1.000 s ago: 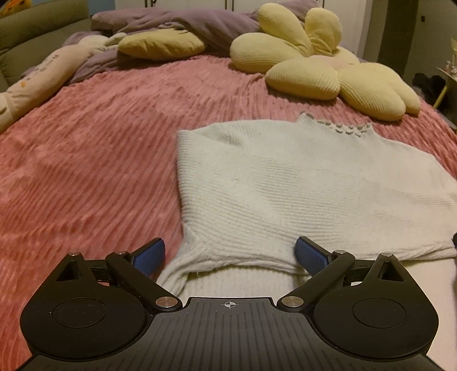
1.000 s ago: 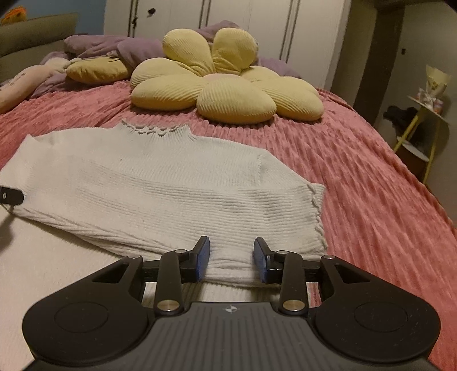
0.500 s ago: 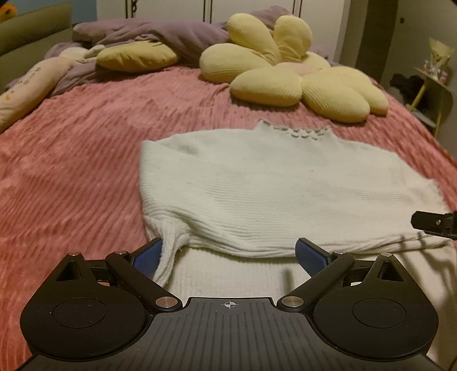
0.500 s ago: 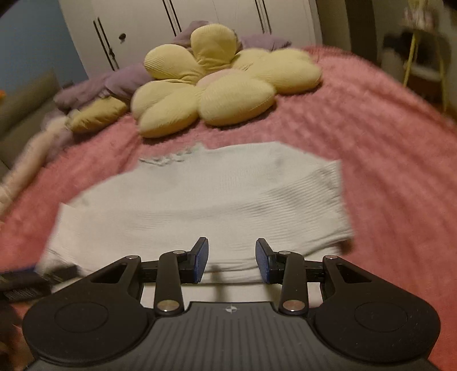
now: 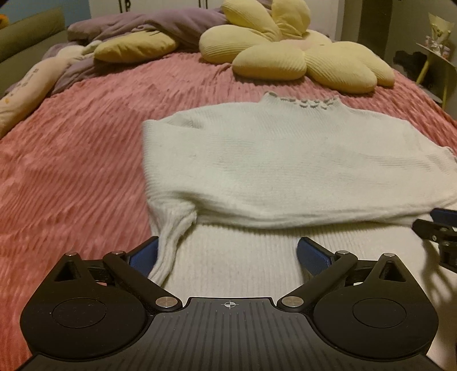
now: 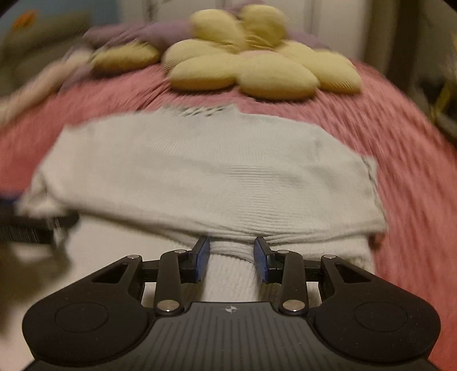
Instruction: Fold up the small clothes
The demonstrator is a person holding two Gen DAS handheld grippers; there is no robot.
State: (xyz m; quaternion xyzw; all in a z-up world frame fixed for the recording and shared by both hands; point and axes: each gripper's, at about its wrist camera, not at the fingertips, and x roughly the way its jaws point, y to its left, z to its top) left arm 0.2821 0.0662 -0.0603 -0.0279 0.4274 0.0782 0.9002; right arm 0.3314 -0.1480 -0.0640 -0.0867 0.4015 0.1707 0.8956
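Note:
A small white knit sweater (image 5: pixel 285 159) lies flat on the pink bedspread (image 5: pixel 71 159), collar far from me, both sleeves folded across the body. It also shows in the right wrist view (image 6: pixel 205 171), blurred. My left gripper (image 5: pixel 228 254) is wide open and empty over the sweater's lower left part, its left finger beside the folded cuff (image 5: pixel 168 245). My right gripper (image 6: pixel 231 256) is open and empty, low over the lower ribbed part near the sleeve fold. It also shows at the right edge of the left wrist view (image 5: pixel 440 225).
A yellow flower-shaped cushion (image 5: pixel 297 54) lies beyond the collar. Purple bedding (image 5: pixel 148 25) and a long pale pillow (image 5: pixel 25 88) lie at the far left. A small side table (image 5: pixel 437 57) stands off the bed's right side.
Both grippers have drawn back toward the sweater's lower edge and the right one has swung left to face the sweater squarely. The sweater has not moved. Both stay open.

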